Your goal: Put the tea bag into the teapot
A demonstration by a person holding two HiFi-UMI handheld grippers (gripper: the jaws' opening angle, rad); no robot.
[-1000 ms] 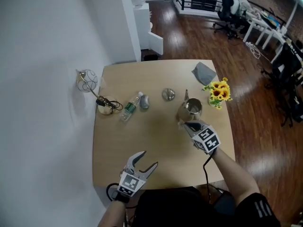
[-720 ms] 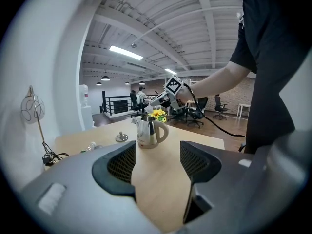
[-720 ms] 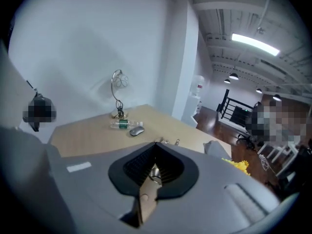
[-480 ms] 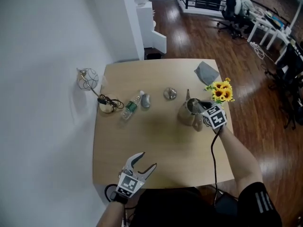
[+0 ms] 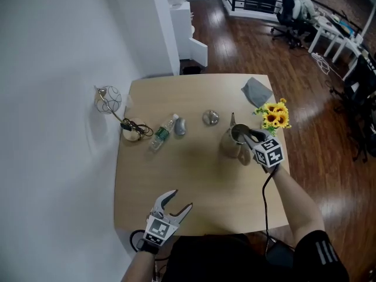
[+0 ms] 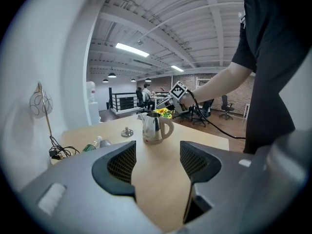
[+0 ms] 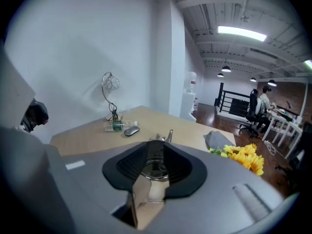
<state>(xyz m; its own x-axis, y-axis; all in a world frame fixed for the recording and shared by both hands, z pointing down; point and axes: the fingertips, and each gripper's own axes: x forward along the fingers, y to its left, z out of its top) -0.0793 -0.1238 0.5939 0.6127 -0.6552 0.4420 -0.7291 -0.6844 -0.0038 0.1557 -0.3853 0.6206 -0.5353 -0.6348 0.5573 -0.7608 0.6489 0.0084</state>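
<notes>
Two grippers are in play, and only the right gripper (image 5: 252,135) matters for what comes next. It hangs directly over the open mouth of the teapot (image 5: 232,147). In the right gripper view, the steel rim and dark inside of the pot fill the gap between the jaws, so the pot lies straight below the claw and not off to one side. The jaws are opening, with a clear gap between the ribbed pads, and nothing is pressed between them.

I cannot pick out the tea bag with any certainty. A pale patch low in that gap could be the bag or just the side of the pot. My guess is that the bag is dropping into the teapot or already lies inside it.

The teapot stands upright on the table (image 5: 194,178), with its spout pointing to the far edge and its handle turned toward the person. Its lid (image 5: 210,118) sits apart, further back. The sunflowers (image 5: 273,115) stand just beside the right gripper's path, so lifting out straight upward looks like the safer way to clear them.

The left gripper (image 5: 181,198) rests well apart at the near edge, with its jaws spread and empty and pointed at the pot from a distance. The right hand is plainly the nearer one
</notes>
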